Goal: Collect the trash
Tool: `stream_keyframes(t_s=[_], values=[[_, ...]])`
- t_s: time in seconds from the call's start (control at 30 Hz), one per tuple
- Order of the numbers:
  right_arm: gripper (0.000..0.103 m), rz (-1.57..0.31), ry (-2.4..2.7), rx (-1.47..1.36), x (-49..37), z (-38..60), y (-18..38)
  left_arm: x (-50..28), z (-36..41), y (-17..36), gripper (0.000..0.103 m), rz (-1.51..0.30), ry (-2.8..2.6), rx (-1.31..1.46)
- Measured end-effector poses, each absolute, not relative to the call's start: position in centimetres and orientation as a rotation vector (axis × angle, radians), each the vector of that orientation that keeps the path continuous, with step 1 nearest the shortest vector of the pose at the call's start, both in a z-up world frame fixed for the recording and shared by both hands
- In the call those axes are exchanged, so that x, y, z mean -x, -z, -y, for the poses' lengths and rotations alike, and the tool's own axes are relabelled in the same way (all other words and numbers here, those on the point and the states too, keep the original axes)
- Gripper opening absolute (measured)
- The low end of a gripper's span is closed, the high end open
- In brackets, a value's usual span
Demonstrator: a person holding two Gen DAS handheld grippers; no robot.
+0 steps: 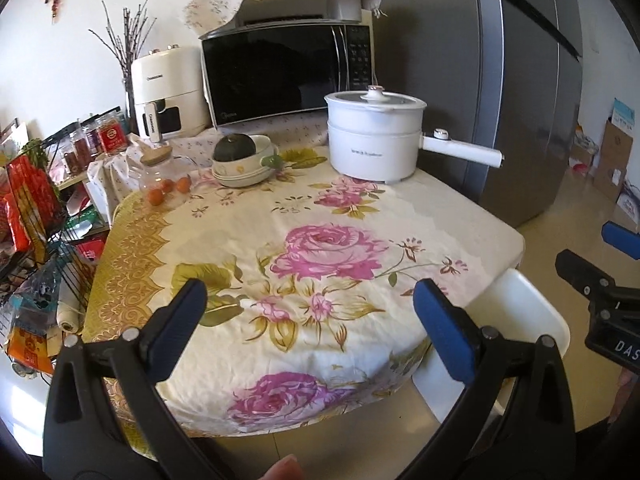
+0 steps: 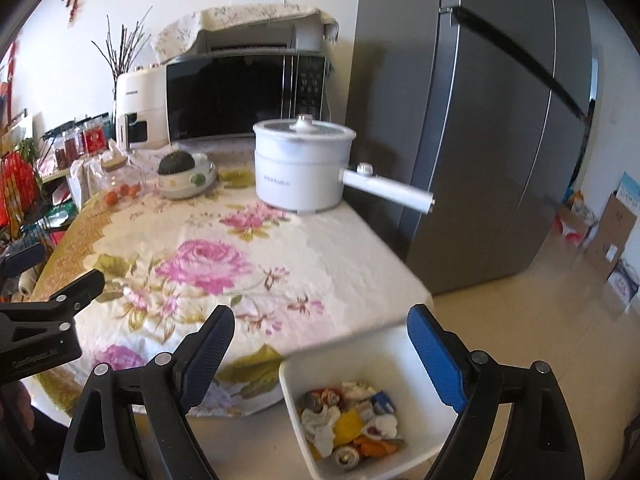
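Note:
A white bin [image 2: 404, 354] stands on the floor by the table's near right corner; its rim also shows in the left wrist view [image 1: 516, 312]. Inside lies trash [image 2: 352, 420]: crumpled tissues, wrappers, peel and a can. My right gripper [image 2: 320, 356] is open and empty, above the bin's left edge. My left gripper [image 1: 310, 320] is open and empty over the near part of the floral tablecloth [image 1: 320, 248]. Each gripper shows at the edge of the other's view.
A white electric pot [image 1: 374, 136] with a long handle, stacked bowls [image 1: 244, 160], a glass jar with oranges [image 1: 166, 184], a microwave [image 1: 288, 68] and an air fryer [image 1: 170, 88] stand at the table's back. A wire rack [image 1: 36, 208] is left, a grey fridge [image 1: 500, 80] right.

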State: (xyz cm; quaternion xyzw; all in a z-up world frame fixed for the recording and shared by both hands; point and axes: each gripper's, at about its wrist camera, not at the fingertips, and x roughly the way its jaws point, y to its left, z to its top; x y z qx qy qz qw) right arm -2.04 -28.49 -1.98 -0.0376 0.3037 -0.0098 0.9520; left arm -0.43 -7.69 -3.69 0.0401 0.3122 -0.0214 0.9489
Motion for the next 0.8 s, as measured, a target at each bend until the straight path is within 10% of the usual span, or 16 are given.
stream_keyframes(t_s=[0.8], values=[[0.091, -0.601, 0.001, 0.107, 2.0, 27.4, 2.0, 0.3, 7.3, 4.0, 0.102, -0.655, 0.028, -0.050]])
